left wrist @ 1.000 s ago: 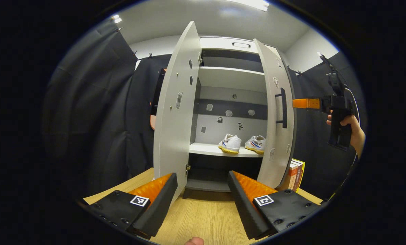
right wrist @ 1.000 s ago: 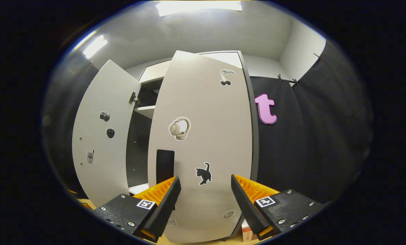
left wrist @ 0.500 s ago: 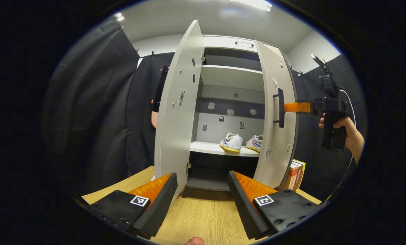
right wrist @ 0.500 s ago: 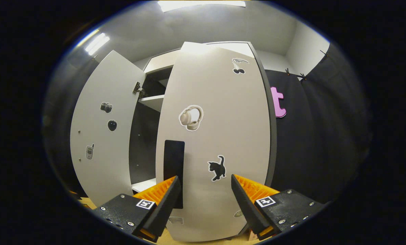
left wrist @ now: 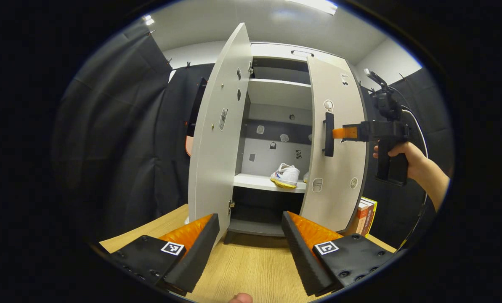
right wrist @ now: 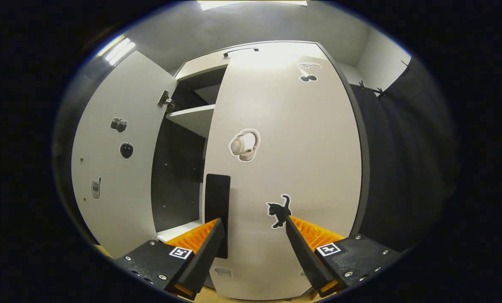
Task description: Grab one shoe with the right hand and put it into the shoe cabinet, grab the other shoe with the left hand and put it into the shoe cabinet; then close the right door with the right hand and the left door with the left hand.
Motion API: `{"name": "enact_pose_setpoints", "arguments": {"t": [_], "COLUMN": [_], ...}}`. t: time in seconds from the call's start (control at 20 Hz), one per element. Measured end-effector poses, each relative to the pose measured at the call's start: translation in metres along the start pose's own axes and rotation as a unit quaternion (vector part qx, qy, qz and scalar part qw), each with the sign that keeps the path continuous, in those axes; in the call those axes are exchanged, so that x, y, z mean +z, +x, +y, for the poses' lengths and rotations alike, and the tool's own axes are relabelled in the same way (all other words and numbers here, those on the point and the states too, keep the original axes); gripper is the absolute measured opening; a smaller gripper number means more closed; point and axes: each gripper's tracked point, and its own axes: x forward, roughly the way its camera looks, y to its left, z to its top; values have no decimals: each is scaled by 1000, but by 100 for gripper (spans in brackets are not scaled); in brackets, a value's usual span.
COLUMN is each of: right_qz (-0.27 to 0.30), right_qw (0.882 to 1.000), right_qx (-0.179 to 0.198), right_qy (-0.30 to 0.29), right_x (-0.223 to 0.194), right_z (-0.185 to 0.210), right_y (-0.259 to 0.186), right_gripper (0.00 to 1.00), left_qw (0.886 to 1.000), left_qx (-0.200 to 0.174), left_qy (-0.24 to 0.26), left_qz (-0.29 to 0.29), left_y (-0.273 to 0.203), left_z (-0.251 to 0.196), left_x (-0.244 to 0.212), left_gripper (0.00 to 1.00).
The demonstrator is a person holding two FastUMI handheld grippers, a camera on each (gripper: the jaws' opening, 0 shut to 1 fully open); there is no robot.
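Note:
The grey shoe cabinet stands on the wooden table. Its left door hangs wide open. Its right door is about half shut. One white shoe sits on the middle shelf; just a sliver of the other shoe peeks out from behind the right door. My right gripper, held by a hand, touches the door's outer face beside the black handle. In the right gripper view it is open, its tips against the right door next to the handle. My left gripper hovers open over the table.
A few books stand against the cabinet's right side. The wooden table runs from my left gripper to the cabinet's foot. An upper shelf is bare. The left door carries small stickers.
The right gripper has pushed the right door further toward shut, and the door now covers most of the second shoe. The left gripper has hardly moved.

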Motion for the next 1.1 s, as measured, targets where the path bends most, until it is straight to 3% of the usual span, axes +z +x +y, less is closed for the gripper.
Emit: {"name": "enact_pose_setpoints", "arguments": {"t": [0.4,0.7,1.1], "right_qz": [-13,-22,3], "right_qw": [1000,999,997], "right_qx": [-24,-43,-74], "right_qy": [-2,12,2], "right_x": [8,6,-59], "right_z": [-12,-22,-29], "right_y": [-18,-90,-180], "right_gripper": [93,93,93], "left_qw": [1000,999,998], "left_qx": [4,13,38], "left_qy": [-3,5,-5], "left_qz": [-8,-34,-45], "left_y": [0,6,12], "left_z": [1,8,30], "left_x": [11,41,65], "left_gripper": [96,96,96]}}
